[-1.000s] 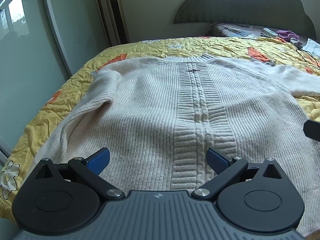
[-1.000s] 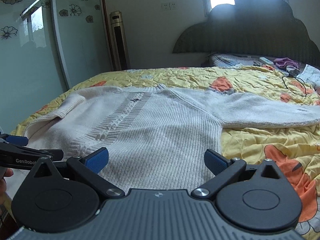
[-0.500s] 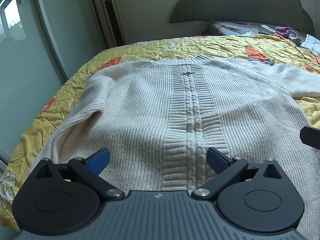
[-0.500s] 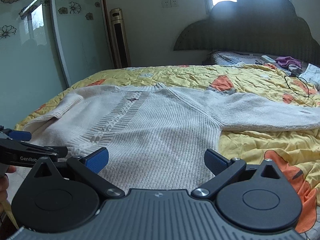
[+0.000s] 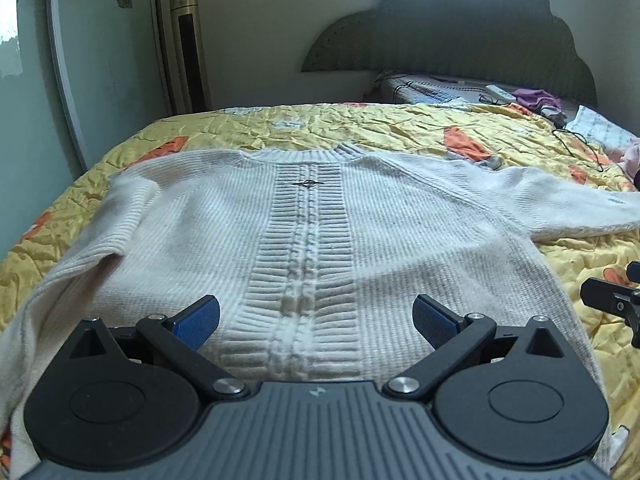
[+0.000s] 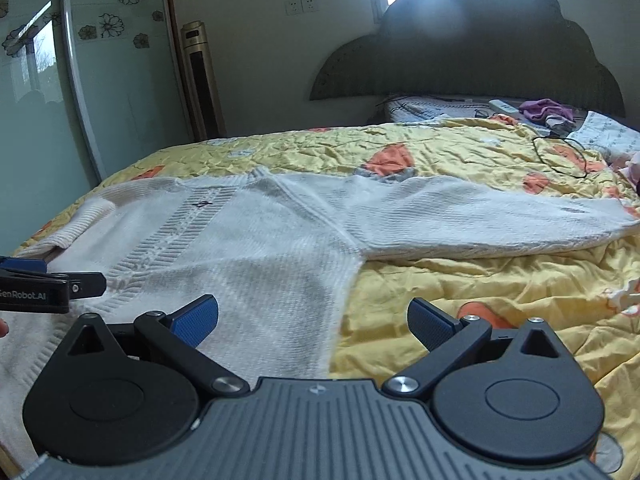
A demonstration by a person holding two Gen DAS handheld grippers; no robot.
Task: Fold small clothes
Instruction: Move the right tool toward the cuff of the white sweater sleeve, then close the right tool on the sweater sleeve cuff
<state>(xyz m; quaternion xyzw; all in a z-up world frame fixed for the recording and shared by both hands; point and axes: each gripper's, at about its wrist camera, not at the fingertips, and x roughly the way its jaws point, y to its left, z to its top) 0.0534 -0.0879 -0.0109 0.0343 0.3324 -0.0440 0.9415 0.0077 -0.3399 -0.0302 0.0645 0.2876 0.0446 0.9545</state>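
Note:
A cream knitted sweater (image 5: 312,224) lies flat, front up, on a yellow bedspread (image 5: 360,128). Its left sleeve (image 5: 116,216) is folded back toward the hem; its right sleeve (image 6: 480,216) stretches out to the right. My left gripper (image 5: 316,318) is open and empty, just above the hem at the cable-knit centre strip. My right gripper (image 6: 312,320) is open and empty above the sweater's right side edge (image 6: 344,292) near the hem. The left gripper also shows at the left edge of the right wrist view (image 6: 44,284).
A dark headboard (image 5: 460,36) and pillows with purple cloth (image 5: 536,98) and a remote lie at the far end. A black cord (image 6: 560,156) lies on the bedspread at right. A glass sliding door (image 6: 80,100) and a tower fan (image 5: 188,44) stand left.
Both grippers have drawn back and tilted up, so more of the room and the headboard shows. Both stay open. The sweater has not moved.

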